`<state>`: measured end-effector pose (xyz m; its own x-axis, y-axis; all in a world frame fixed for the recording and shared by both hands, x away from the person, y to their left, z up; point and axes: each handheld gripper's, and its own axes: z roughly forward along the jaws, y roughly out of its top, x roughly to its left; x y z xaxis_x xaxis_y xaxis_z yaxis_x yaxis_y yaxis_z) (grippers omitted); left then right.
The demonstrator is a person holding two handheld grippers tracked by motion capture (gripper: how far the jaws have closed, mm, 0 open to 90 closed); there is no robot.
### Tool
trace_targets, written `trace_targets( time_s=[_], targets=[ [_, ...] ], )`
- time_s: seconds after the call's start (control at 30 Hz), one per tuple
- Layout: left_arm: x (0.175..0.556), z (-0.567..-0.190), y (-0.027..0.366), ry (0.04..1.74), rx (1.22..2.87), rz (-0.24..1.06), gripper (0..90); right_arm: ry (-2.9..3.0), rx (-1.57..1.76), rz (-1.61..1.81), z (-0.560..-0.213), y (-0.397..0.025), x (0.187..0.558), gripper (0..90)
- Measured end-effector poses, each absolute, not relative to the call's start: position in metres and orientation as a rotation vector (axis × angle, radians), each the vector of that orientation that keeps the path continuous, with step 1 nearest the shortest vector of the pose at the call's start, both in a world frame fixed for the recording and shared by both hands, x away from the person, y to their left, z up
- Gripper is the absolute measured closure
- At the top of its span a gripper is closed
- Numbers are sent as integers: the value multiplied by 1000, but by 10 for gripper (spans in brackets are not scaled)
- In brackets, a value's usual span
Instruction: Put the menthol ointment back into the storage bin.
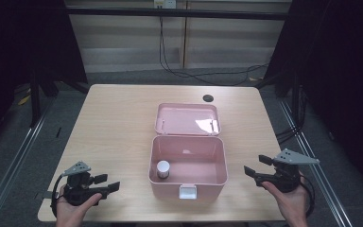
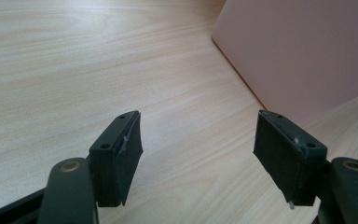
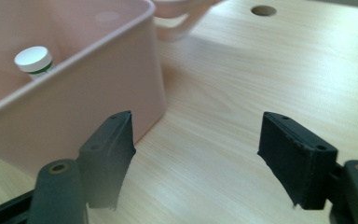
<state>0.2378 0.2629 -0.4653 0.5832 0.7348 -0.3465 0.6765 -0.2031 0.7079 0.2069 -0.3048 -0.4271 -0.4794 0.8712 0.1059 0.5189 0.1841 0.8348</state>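
A pink box (image 1: 217, 177) stands near the table's front middle, its lid (image 1: 187, 119) folded back flat behind it. Inside, at the front left corner, stands a small white-capped bottle (image 1: 163, 169). My left gripper (image 1: 107, 182) is held open at the front left, jaws pointing toward the box, nothing between them. In the left gripper view the gripper (image 2: 198, 151) hovers over bare wood with the box wall (image 2: 298, 51) ahead to the right. My right gripper (image 1: 257, 165) is open at the front right. In the right gripper view the gripper (image 3: 196, 158) faces the box (image 3: 98, 84) and the bottle cap (image 3: 32, 58).
The wooden table (image 1: 113, 123) has a round cable hole (image 1: 208, 98) behind the lid, seen as a hole (image 3: 263, 10) in the right gripper view. A white latch (image 1: 187, 191) hangs on the box's front. Dark floor and cables lie beyond the far edge.
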Motion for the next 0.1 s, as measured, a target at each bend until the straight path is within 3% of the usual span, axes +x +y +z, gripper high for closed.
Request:
trace_targets(
  time_s=[0.1],
  targets=[
    [238, -465, 264, 1132, 1930, 85, 321, 2069, 1359, 1195, -438, -313, 208, 275]
  ],
)
